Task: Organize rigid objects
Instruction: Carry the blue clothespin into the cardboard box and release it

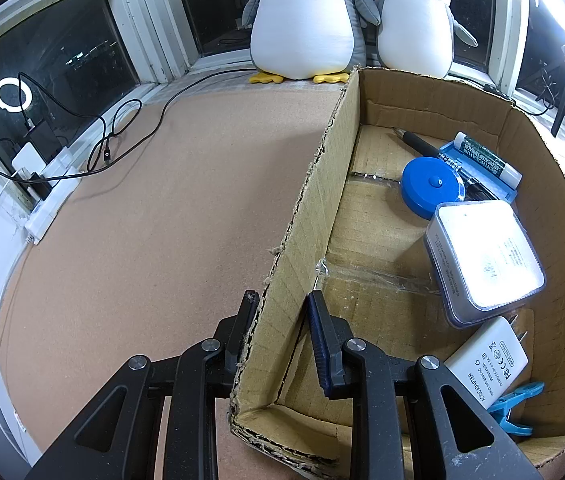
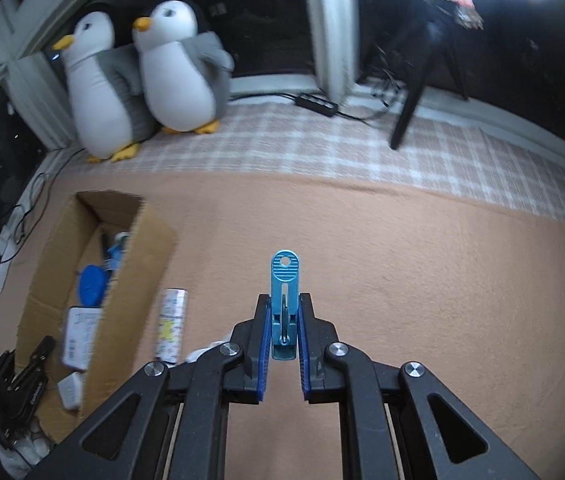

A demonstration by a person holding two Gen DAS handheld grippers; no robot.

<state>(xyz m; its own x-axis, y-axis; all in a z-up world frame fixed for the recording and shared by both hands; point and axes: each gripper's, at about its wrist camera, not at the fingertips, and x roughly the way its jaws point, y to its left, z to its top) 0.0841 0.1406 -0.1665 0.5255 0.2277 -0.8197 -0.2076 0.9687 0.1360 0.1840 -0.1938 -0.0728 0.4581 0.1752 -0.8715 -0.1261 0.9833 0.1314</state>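
Note:
My left gripper [image 1: 280, 302] is shut on the left wall of an open cardboard box [image 1: 314, 216]. Inside lie a blue round tape measure [image 1: 432, 186], a black pen [image 1: 422, 144], a lip balm tube [image 1: 486, 158] on a blue case, a clear-lidded white box [image 1: 486, 256], a white power adapter [image 1: 486, 364] and a blue clothespin [image 1: 514, 400]. In the right wrist view my right gripper [image 2: 284, 304] is shut on another blue clothespin [image 2: 284, 280], held above the brown mat to the right of the box [image 2: 130, 280]. A printed small packet [image 2: 170, 326] lies on the mat beside the box.
Two plush penguins [image 1: 306, 20] [image 2: 182, 68] sit on the window ledge behind the box. Cables and a white power strip [image 1: 48, 196] run along the left edge. A black stand leg [image 2: 410, 104] rests on the checked cloth [image 2: 322, 148] at the back right.

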